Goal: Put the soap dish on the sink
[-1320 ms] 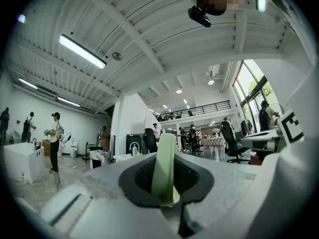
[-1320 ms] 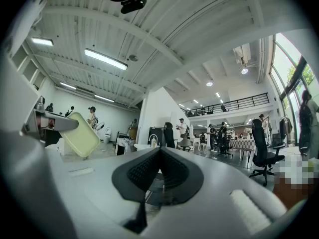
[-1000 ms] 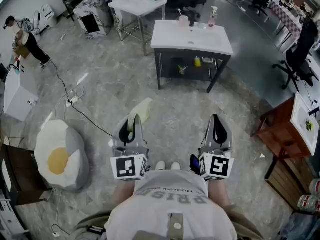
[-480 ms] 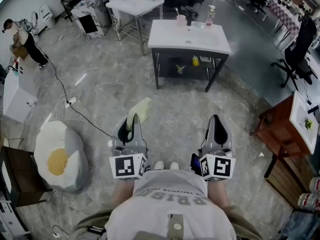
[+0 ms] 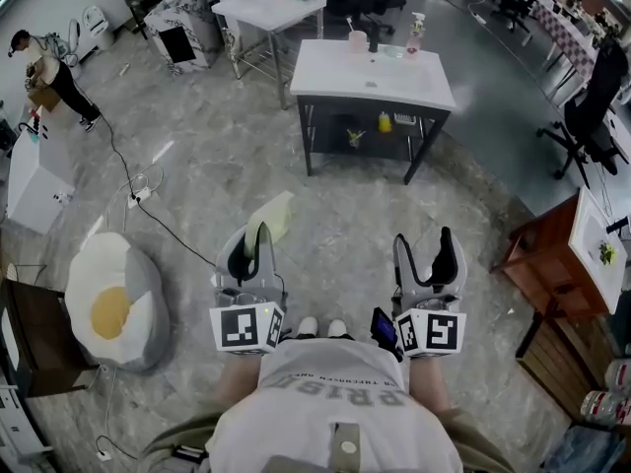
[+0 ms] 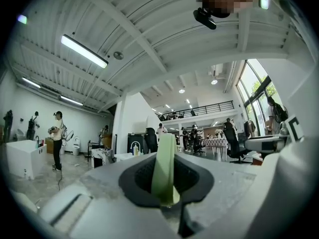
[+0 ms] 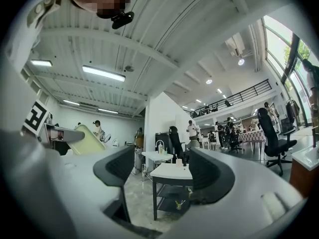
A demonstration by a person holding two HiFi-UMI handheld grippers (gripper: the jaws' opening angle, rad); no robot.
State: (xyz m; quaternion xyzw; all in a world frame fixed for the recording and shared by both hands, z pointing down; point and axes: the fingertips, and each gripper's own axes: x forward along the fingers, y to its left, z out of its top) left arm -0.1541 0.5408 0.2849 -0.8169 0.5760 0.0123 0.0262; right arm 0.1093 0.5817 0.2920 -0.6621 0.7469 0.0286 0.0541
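The left claw (image 5: 254, 242) is almost closed. Its pads pinch the pale green soap dish (image 5: 273, 215), which stands on edge between them and sticks out past the tips toward one o'clock in the head view. So the dish is in the air in front of the person, not on the sink.

The right claw (image 5: 424, 239) has just been opening its jaws. They stand wide apart with nothing between them.

The sink (image 5: 394, 85), a white top on a dark frame, stands on the floor at twelve o'clock from the person, well apart from both claws. A pink cup (image 5: 360, 39) stands at its far edge toward eleven o'clock of its middle, and a spray bottle (image 5: 418, 33) toward one o'clock.

An egg-shaped cushion (image 5: 113, 304) lies on the floor at nine o'clock of the left claw.
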